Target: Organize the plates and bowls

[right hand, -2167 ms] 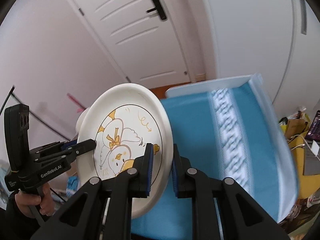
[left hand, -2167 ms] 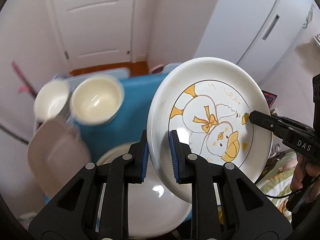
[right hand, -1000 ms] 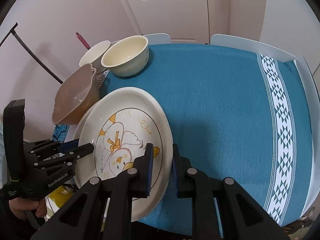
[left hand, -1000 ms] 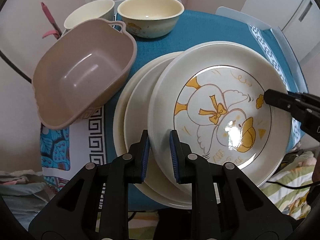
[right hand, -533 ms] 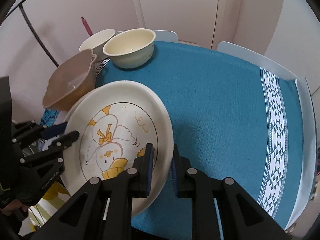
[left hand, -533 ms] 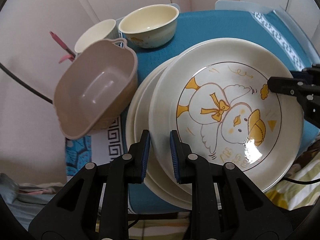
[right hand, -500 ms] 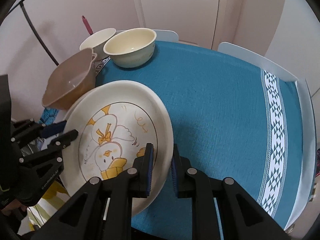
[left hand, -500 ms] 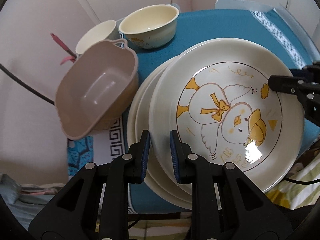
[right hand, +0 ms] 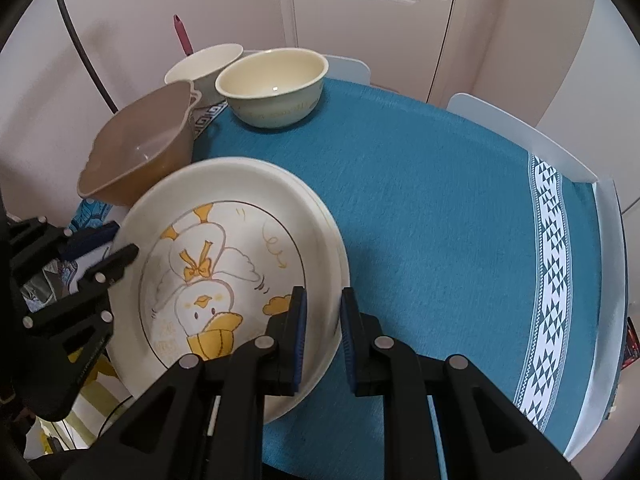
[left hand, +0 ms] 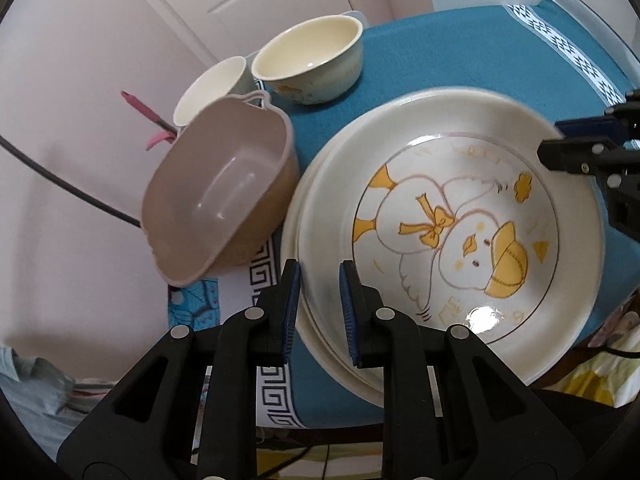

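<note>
Both sets of fingers clamped on the duck plate [left hand: 460, 236]: left gripper [left hand: 319, 312] on one rim, right gripper [right hand: 323, 334] on the opposite rim. Plate sits over the plate stack [left hand: 298, 236] at the worktop's [right hand: 440, 200] near left, contact unclear. Step: stacking. Next, probably: seat it flush, release both. Tan basin [left hand: 220, 208], cream bowl [right hand: 272, 92], white bowl [right hand: 204, 66] are far left.

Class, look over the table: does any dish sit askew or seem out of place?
Yes. The brown tub is tipped on its side at the table's edge, leaning toward the plates, while the two bowls behind it stand upright. Nothing looks spilled or broken.
</note>
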Demonstrator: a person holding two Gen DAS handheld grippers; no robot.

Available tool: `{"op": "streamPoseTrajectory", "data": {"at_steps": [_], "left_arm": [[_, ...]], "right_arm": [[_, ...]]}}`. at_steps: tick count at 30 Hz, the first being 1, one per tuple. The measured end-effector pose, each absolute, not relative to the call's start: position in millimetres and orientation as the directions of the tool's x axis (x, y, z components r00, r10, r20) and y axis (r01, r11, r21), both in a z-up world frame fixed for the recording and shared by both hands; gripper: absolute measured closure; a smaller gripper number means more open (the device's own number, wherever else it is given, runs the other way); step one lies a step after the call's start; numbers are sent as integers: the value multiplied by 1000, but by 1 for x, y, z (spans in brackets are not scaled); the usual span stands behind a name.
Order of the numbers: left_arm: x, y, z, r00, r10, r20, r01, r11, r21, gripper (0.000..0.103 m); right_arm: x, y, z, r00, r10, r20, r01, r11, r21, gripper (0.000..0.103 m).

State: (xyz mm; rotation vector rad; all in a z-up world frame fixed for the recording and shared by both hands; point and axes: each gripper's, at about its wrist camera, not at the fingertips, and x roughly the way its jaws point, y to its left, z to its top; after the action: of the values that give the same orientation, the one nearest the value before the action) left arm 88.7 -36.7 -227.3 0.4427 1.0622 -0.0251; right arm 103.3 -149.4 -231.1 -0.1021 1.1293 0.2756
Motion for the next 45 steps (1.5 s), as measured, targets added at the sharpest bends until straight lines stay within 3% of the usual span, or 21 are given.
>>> {"op": "streamPoseTrajectory", "data": {"at_steps": [11,19,20,21,22,23,24,25,32,41,45], "left_arm": [[93,-29,-222,472,138,-871,222,937,269,85],[101,-9,-167,527,83,-846,123,977,173,82],[103,-6,-159,538,83,-839,111,980,168,76],[104,-4,-153,548,82,-832,97,982,161,49],[105,-1,-146,561,81,-824,79,985,151,10],[105,3,-139,585,88,-806,52,988,146,0],[103,6,-131,620,93,-779,28,990,140,0],[103,8,-127,626,93,-775,20,991,135,0],[100,70,-121,588,75,-805,-173,984,-35,0],[103,141,-170,519,-4,-855,-338,918,-209,1],[121,151,-202,470,-88,-878,-343,899,-274,18]], "right_arm": [[104,-152,-234,399,182,-899,-269,960,75,88],[108,-166,-190,474,254,-843,-282,951,128,88],[109,-168,-184,482,265,-835,-284,949,137,88],[111,-169,-178,493,279,-824,-286,947,149,81],[113,-170,-173,501,297,-813,-292,942,164,72],[114,-171,-169,508,317,-801,-299,937,181,40],[116,-171,-165,514,336,-790,-306,932,197,10],[118,-172,-161,526,356,-772,-315,925,213,5],[140,-160,-143,528,458,-715,-414,874,254,4],[177,-78,-163,390,465,-795,-520,824,226,4],[202,-46,-198,281,470,-837,-524,806,276,4]]}}
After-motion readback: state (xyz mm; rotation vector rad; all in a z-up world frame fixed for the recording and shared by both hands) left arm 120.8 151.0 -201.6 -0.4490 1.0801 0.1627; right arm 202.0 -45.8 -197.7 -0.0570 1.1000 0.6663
